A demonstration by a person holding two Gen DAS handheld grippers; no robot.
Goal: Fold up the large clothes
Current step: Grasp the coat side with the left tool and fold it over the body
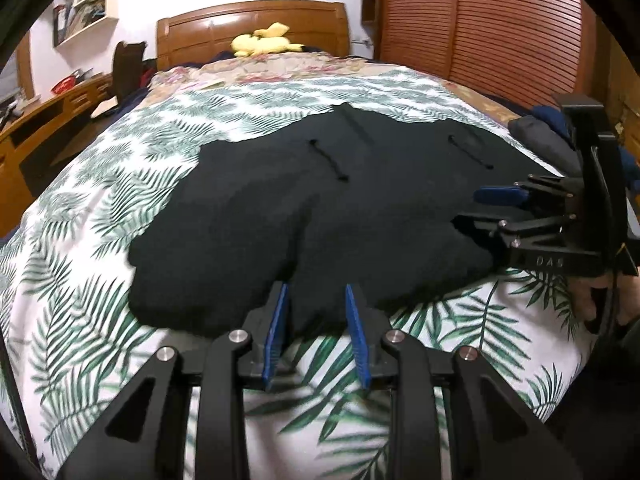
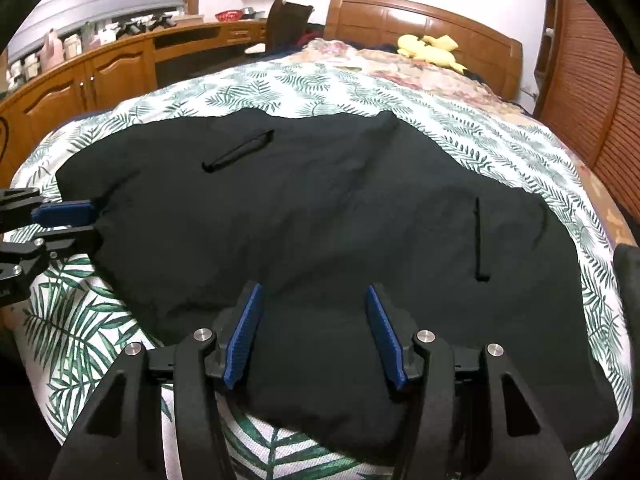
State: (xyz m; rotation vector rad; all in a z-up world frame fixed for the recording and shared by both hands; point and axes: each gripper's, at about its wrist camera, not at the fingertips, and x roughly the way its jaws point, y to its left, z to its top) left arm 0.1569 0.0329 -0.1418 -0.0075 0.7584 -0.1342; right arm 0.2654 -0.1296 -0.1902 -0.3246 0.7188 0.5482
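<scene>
A large black garment point(image 1: 320, 208) lies spread on the bed, with two slit pockets facing up; it also shows in the right wrist view point(image 2: 320, 220). My left gripper point(image 1: 318, 294) is open, its blue pads just above the garment's near edge, holding nothing. My right gripper point(image 2: 312, 292) is open over the garment's near hem, empty. The right gripper also shows in the left wrist view point(image 1: 472, 206) at the garment's right edge. The left gripper shows in the right wrist view point(image 2: 90, 224) at the garment's left edge.
The bed has a white quilt with green leaf print point(image 1: 100, 320). A yellow plush toy point(image 1: 264, 42) lies by the wooden headboard point(image 1: 248, 24). A wooden desk point(image 2: 100, 68) runs along the left. A slatted wardrobe point(image 1: 480, 20) stands at the right. Dark clothes point(image 1: 544, 136) lie at the bed's right edge.
</scene>
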